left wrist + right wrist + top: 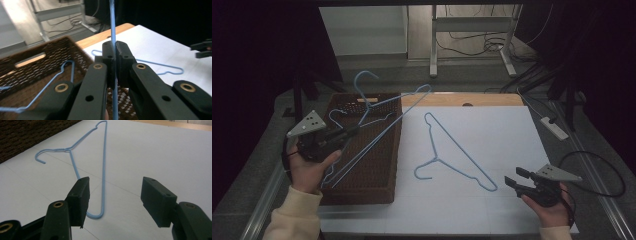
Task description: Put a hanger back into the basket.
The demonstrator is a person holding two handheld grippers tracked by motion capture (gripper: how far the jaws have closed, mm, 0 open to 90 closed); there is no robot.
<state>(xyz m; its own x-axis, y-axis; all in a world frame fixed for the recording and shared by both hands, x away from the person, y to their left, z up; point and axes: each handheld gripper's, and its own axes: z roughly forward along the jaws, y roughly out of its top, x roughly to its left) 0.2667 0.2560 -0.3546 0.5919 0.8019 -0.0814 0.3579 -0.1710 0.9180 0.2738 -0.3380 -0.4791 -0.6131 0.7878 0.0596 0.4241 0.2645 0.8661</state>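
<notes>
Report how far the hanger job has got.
Done: one blue hanger already lies in the brown basket. In hand: the left tongs are shut on a second hanger, held above the basket. Left: a third hanger lies flat on the white sheet, with the right tongs open just short of its near corner.

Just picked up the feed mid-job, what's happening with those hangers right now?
The left gripper is shut on a blue wire hanger, holding it over the brown wicker basket, where another blue hanger already lies. The right gripper is open, hovering just off the near end of a third hanger lying flat on the white sheet.
</notes>
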